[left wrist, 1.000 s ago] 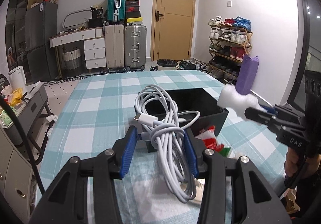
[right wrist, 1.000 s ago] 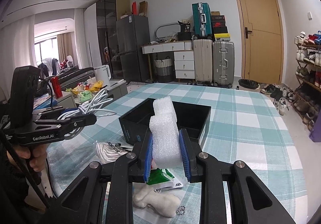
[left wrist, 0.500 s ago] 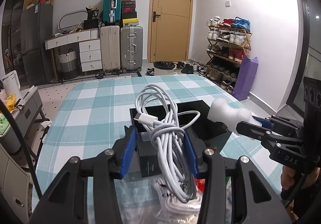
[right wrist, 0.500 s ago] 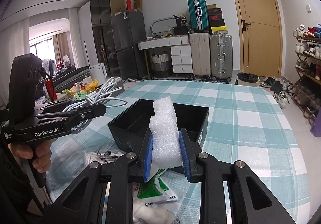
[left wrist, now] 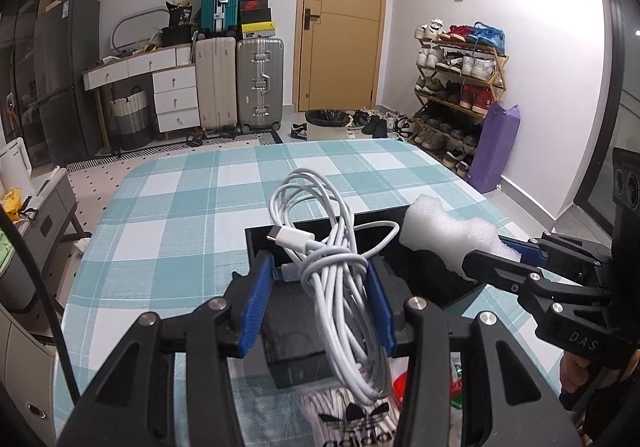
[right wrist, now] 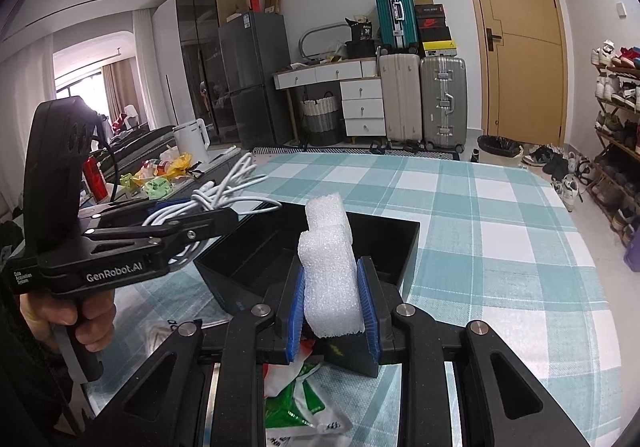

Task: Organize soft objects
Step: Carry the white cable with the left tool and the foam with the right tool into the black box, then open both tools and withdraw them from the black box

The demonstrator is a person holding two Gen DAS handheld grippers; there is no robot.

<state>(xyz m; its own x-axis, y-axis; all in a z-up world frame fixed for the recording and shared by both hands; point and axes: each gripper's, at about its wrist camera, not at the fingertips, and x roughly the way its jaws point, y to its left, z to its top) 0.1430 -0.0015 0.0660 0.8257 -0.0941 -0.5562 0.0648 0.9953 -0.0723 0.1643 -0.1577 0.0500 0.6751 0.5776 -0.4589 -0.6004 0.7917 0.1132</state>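
Note:
My left gripper is shut on a coiled white charging cable and holds it over the near left part of the open black box. My right gripper is shut on a white foam block and holds it above the box's near edge. In the left wrist view the foam and the right gripper hang over the box's right side. In the right wrist view the left gripper with the cable is at the box's left side.
The box stands on a table with a teal checked cloth. A white adidas cloth and a red and green packet lie on the table in front of the box. Suitcases, drawers and a shoe rack stand beyond the table.
Both grippers have moved forward and closer together over the black box, each still holding its object. The box now sits nearer under the fingers.

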